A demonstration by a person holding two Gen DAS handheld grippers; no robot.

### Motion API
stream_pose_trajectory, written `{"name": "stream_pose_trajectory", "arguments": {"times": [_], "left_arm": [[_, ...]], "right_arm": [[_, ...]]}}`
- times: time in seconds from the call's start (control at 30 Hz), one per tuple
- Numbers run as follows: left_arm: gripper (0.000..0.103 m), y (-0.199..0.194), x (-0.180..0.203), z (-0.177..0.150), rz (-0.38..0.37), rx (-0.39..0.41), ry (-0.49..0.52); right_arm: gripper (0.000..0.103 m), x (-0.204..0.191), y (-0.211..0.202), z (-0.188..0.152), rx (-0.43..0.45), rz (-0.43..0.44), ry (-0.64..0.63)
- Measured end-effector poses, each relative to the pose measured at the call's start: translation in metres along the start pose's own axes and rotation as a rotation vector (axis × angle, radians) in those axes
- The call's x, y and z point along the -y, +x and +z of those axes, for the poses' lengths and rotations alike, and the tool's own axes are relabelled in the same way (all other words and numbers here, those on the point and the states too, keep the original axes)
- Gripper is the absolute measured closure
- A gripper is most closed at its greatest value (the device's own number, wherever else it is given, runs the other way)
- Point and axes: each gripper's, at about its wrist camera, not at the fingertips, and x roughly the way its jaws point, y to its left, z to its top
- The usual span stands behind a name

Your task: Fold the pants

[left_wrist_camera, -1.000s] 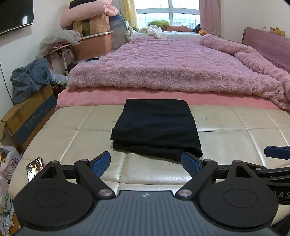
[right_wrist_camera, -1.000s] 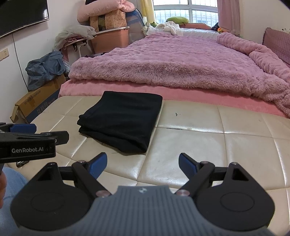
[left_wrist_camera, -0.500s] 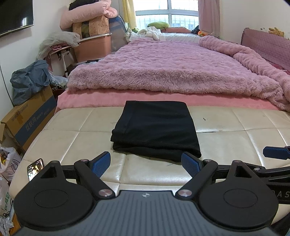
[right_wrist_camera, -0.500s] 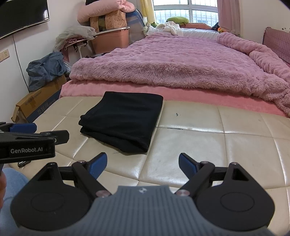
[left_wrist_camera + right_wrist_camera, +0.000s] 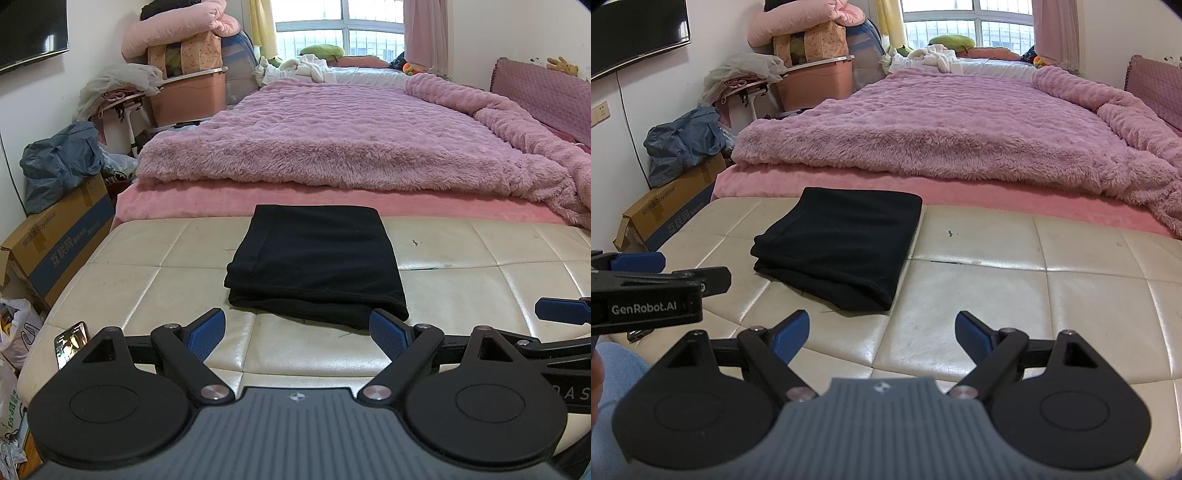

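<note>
Little has changed over the last second: both grippers have drawn back only a touch, so the folded black pants point(image 5: 316, 262) sit a shade farther off in each wrist view, and nothing on the bench has shifted. Going left to right, a cardboard box point(image 5: 59, 243) stands on the floor beside the bench, printed with "Royalstar" and Chinese characters on a blue band that are too small to read with confidence; a phone point(image 5: 72, 342) with its screen lit lies at the bench's near left corner. On the cream tufted leather bench point(image 5: 498, 288) the pants rest as a compact, stacked rectangle, left of centre, their far edge close to the pink mattress edge and the fluffy pink blanket point(image 5: 332, 147) beyond. The left gripper point(image 5: 298, 330) hovers just short of the near edge of the pants, its blue-padded fingers spread wide and holding nothing. The right gripper point(image 5: 882, 332) hangs over bare bench to the right of the garment, likewise spread and empty. Seen from the right wrist, the left tool's body carries the lettering "GenRobot.AI". Judging by the tidy bundle and the released fingers, the folding looks finished and the step in hand is a retreat; any next move would call only for withdrawing clear without snagging the near hem, or at most a light press to square the layers.
</note>
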Motion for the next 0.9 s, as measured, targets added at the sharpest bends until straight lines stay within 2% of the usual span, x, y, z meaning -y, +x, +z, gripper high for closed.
{"name": "stream_pose_trajectory", "arguments": {"times": [0.57, 0.9], "left_arm": [[0.001, 0.0003, 0.0042, -0.0010, 0.016, 0.003, 0.002], [0.001, 0.0001, 0.0029, -0.0019, -0.008, -0.003, -0.018]], "right_arm": [[0.021, 0.0000, 0.0001, -0.0004, -0.002, -0.001, 0.001], [0.021, -0.0004, 0.0009, -0.0010, -0.007, -0.002, 0.007]]}}
